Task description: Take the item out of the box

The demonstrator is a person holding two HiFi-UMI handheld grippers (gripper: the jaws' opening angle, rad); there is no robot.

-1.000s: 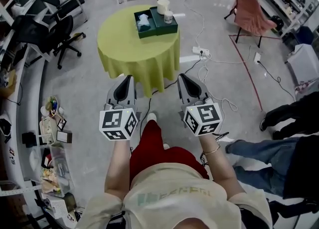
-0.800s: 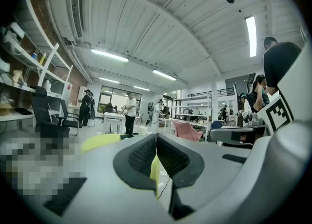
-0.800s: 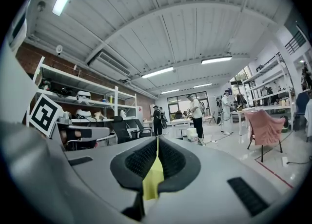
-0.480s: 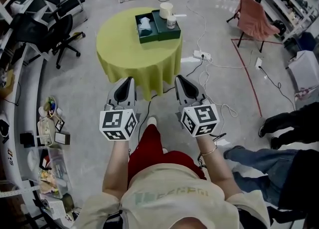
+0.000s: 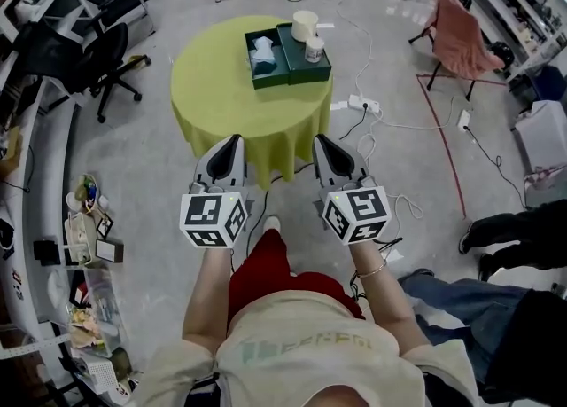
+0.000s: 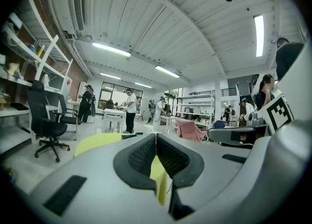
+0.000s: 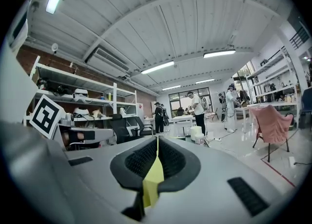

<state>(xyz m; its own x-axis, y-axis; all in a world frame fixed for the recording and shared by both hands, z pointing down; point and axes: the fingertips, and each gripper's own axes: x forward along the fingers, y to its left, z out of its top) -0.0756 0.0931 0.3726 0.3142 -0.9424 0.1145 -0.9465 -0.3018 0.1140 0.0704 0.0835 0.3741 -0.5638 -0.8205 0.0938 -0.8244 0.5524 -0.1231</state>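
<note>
A dark green box [image 5: 265, 61] lies open on the round table with a yellow-green cloth [image 5: 221, 95], a pale crumpled item [image 5: 262, 51] inside it. Its lid [image 5: 306, 66] lies beside it with a small jar [image 5: 314, 49] on top. A cream cylinder [image 5: 305, 24] stands behind. My left gripper [image 5: 235, 140] and right gripper [image 5: 319, 140] hang side by side over the floor, short of the table's near edge, both shut and empty. In the left gripper view the pads [image 6: 171, 155] meet; in the right gripper view the pads [image 7: 170, 158] meet too, with the cylinder [image 7: 196, 132] far ahead.
Black office chairs [image 5: 106, 42] stand left of the table and a pink-draped chair [image 5: 461, 37] to the right. A power strip and cables [image 5: 359, 104] lie on the floor by the table. Cluttered shelving [image 5: 84, 237] runs along the left. Someone's legs [image 5: 514, 237] reach in from the right.
The table and box have drifted slightly right and nearer in the head view. Both grippers stay shut, side by side in front of the body.
</note>
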